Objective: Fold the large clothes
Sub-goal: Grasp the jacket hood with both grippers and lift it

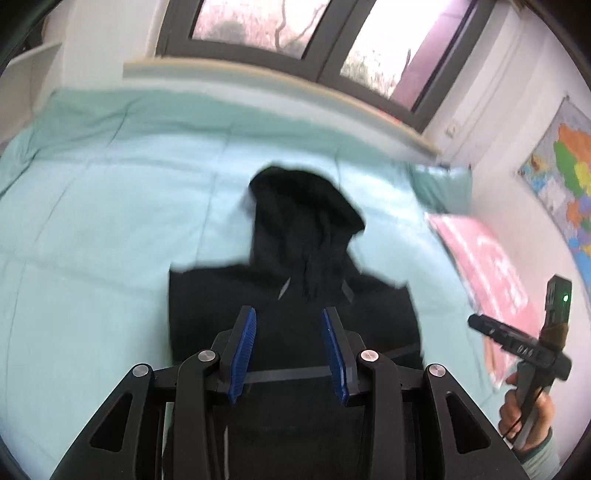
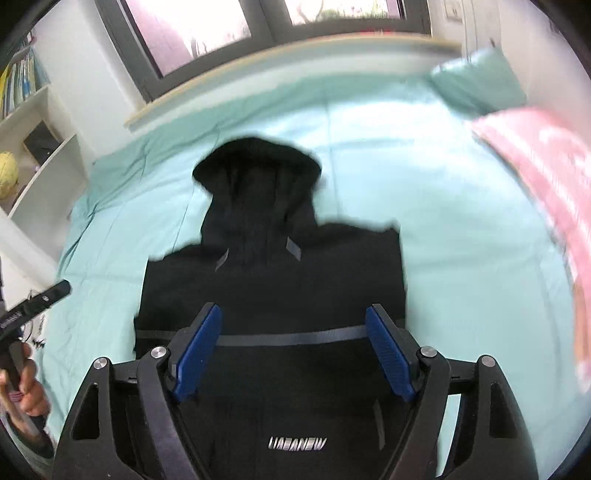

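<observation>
Mint bedsheet (image 2: 461, 221) around black hoodie (image 2: 273, 280), both hand-held grippers (image 1: 289, 347) (image 2: 295, 350) agape above it

A mint-green bed sheet (image 2: 424, 192) covers the mattress below a dark-framed window (image 2: 192, 33). At the sheet's right end lie a teal pillow (image 2: 480, 81) and a pink blanket (image 2: 546, 192); a white bookshelf (image 2: 33, 122) stands at its left end. A colourful wall map (image 1: 565, 173) hangs on the wall beyond the pillow.

A black hooded jacket (image 2: 273, 280) lies flat at frame centre, sleeves folded in, hood toward the top.
</observation>
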`<action>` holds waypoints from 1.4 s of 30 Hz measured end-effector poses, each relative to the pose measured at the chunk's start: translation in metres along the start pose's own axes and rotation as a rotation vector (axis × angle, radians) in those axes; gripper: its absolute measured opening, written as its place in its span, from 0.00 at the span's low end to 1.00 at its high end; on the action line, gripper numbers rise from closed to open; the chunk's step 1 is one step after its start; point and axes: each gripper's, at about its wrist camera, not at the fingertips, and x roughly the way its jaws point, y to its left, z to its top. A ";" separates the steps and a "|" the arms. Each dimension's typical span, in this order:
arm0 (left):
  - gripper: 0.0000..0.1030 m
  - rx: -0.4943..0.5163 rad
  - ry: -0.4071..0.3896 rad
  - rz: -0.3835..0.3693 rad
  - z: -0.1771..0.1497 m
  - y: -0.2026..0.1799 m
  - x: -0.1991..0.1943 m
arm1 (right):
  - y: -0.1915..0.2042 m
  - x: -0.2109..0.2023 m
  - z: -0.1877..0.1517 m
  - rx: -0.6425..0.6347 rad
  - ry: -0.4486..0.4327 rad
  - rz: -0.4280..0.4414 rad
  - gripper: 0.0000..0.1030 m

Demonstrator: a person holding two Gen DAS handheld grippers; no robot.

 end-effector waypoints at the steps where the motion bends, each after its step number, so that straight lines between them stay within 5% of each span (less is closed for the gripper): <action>1: 0.48 -0.002 -0.009 0.001 0.015 -0.003 0.005 | 0.003 0.001 0.013 -0.015 -0.012 -0.019 0.80; 5: 0.51 0.008 -0.038 0.051 0.067 -0.007 0.046 | 0.006 0.018 0.054 -0.044 -0.063 -0.058 0.80; 11: 0.51 0.011 0.031 0.084 0.117 0.010 0.149 | -0.003 0.103 0.097 -0.027 0.007 -0.054 0.80; 25: 0.51 -0.034 0.145 0.109 0.146 0.052 0.316 | -0.039 0.278 0.147 0.048 0.114 -0.038 0.79; 28: 0.51 -0.040 0.149 0.119 0.150 0.055 0.337 | -0.044 0.305 0.151 0.072 0.136 -0.027 0.66; 30: 0.50 -0.047 0.146 0.128 0.154 0.059 0.349 | -0.045 0.322 0.154 0.083 0.164 -0.017 0.46; 32: 0.08 -0.043 0.128 0.144 0.163 0.069 0.353 | -0.045 0.330 0.155 0.078 0.171 -0.042 0.15; 38: 0.09 -0.177 0.085 -0.109 0.165 0.105 0.294 | -0.065 0.274 0.162 0.066 0.038 0.008 0.09; 42: 0.11 -0.146 0.137 -0.081 0.148 0.108 0.295 | -0.060 0.263 0.154 0.017 0.015 -0.007 0.09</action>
